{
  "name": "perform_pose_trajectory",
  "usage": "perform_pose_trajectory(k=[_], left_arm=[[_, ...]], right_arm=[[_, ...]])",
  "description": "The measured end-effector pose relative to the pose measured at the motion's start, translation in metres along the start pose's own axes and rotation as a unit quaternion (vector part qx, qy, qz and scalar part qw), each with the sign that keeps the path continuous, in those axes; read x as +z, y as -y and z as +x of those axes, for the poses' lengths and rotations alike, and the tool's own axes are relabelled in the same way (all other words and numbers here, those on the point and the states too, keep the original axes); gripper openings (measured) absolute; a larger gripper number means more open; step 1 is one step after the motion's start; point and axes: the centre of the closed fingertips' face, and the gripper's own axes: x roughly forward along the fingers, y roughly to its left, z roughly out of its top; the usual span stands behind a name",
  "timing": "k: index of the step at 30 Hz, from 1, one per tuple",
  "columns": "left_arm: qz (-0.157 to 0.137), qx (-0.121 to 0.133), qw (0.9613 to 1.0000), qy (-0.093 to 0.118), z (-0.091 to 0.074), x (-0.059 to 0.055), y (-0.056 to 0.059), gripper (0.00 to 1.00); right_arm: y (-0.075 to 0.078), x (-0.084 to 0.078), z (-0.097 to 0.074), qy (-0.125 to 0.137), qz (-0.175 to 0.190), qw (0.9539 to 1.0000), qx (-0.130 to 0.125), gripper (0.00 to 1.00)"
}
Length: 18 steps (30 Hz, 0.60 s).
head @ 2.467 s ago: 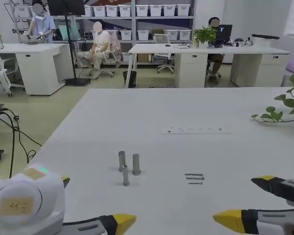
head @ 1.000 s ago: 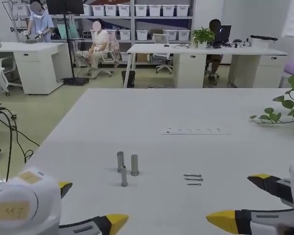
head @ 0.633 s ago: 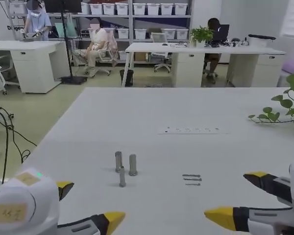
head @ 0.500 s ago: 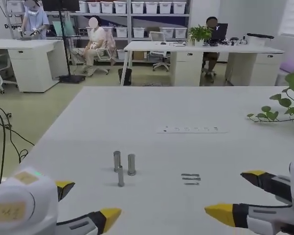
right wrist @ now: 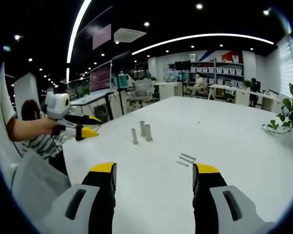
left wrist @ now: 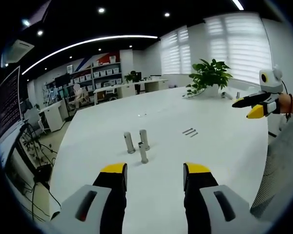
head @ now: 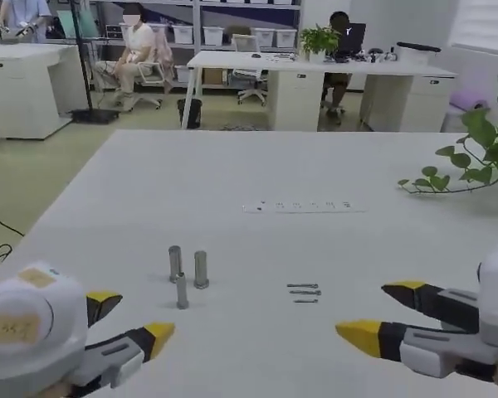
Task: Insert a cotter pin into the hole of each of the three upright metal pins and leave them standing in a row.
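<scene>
I had the left tongs (head: pixel 131 317) and the right tongs (head: pixel 371 309) low over the near part of the white table (head: pixel 332 166), both released, jaws spread with nothing between them. The 3 metal pins (head: pixel 201 269) stood upright in a tight cluster just ahead of the left tongs. The 3 cotter pins (head: pixel 304 293) lay flat ahead of the right tongs, apart from the metal pins.

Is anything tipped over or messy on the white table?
Nothing stands out. The three metal pins all stand upright, bunched in a little triangle rather than a row. The three cotter pins lie neatly side by side, apart from them. The left tongs and right tongs are open, holding nothing.
</scene>
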Motion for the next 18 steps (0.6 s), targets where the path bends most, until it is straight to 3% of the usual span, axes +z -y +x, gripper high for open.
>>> perform_pose_trajectory(k=[12, 18], left_arm=[[0.019, -0.014, 0.9997, -0.004, 0.045, -0.001, -0.009, 0.34], [0.031, -0.017, 0.9992, -0.02, 0.068, -0.01, -0.013, 0.31]], right_arm=[[0.011, -0.004, 0.009, -0.007, 0.003, 1.0, 0.002, 0.56], [0.014, -0.007, 0.017, -0.012, 0.01, 0.9999, 0.005, 0.52]])
